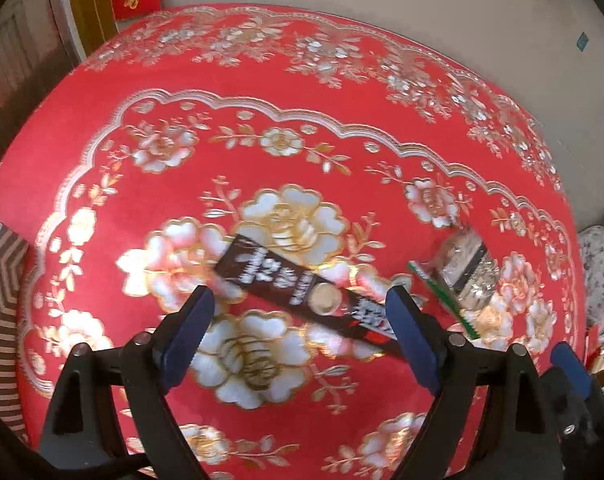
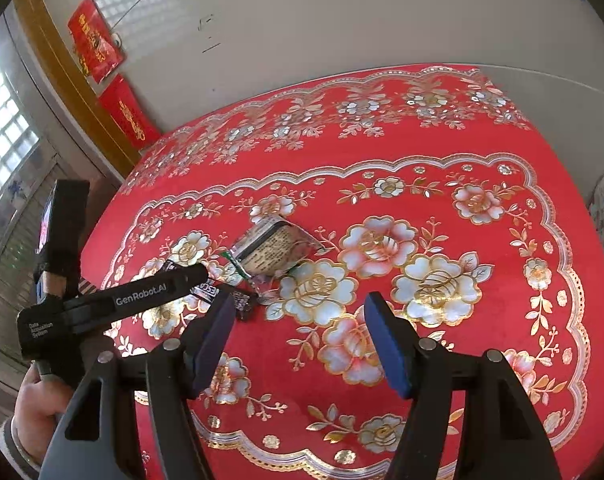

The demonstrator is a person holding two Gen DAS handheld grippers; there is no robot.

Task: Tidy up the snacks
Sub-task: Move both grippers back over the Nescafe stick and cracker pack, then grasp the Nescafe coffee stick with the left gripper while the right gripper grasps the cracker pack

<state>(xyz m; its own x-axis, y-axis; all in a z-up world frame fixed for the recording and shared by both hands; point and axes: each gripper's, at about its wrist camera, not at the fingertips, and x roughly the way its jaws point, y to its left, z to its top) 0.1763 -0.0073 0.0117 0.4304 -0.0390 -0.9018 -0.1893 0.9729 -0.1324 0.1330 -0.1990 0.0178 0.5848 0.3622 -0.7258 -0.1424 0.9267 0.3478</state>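
Observation:
A long dark snack sachet (image 1: pixel 302 292) lies slantwise on the red flowered tablecloth (image 1: pixel 302 152). My left gripper (image 1: pixel 300 312) hangs over it, open, a blue pad on either side and the right pad covering the sachet's near end. A silver packet (image 1: pixel 463 270) with a green edge lies just right of it. In the right wrist view the silver packet (image 2: pixel 276 246) lies ahead and the dark sachet (image 2: pixel 226 294) is half hidden behind a black finger (image 2: pixel 142 298) of the left gripper. My right gripper (image 2: pixel 302 324) is open over bare cloth, nothing between its pads.
A brown striped box (image 1: pixel 2 304) stands at the table's left edge. A flowered cushion (image 1: pixel 597 276) and red wrappers (image 1: pixel 601 344) lie off the right edge. A wall with red paper hangings (image 2: pixel 96 40) backs the table. A hand (image 2: pixel 34 396) holds the left gripper.

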